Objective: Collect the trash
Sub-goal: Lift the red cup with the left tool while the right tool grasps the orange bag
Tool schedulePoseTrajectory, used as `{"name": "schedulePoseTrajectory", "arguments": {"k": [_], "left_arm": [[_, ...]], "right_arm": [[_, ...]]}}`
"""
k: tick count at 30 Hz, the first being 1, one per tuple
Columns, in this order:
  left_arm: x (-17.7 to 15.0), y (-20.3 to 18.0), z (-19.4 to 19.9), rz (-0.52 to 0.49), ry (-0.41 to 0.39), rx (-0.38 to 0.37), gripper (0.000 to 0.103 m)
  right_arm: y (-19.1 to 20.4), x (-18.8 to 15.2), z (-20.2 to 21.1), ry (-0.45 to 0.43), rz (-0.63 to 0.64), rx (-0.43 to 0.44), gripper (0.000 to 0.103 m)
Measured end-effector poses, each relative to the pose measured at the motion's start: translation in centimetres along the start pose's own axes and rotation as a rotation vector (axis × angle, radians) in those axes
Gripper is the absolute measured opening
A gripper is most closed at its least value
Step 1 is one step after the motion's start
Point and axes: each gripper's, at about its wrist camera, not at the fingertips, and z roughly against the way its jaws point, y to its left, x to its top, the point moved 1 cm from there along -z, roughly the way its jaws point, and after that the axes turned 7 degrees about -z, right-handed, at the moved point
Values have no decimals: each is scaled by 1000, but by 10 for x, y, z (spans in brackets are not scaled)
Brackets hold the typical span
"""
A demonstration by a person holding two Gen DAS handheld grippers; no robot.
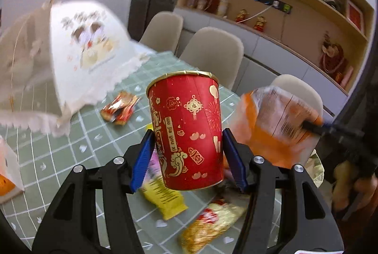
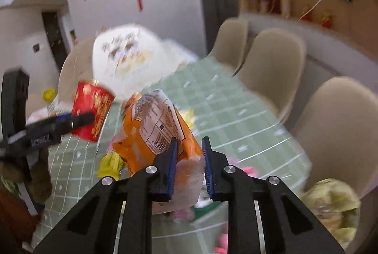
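Observation:
My left gripper is shut on a red paper cup with gold prints and holds it upright above the green checked table. The cup also shows in the right wrist view, at the left. My right gripper is shut on an orange and clear snack bag and holds it above the table; the bag shows at the right of the left wrist view. Loose wrappers lie on the table: a yellow one, a gold one and a red-orange one.
A white mesh food cover stands on the table's far left. Several beige chairs line the far side. A shelf unit with figurines is behind them. A white bag is at the left edge.

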Motion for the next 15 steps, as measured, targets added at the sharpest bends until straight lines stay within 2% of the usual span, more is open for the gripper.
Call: {"name": "schedulePoseTrajectory", "arguments": {"k": [5,15], "left_arm": [[13,-38,4,-22,-12,-48,55],[18,-141,-12,-109,29,-159,55]], "right_arm": [[-51,6,52,-93,-87,-22,19],[-148,-20,109,-139,-257,-31,17]]}}
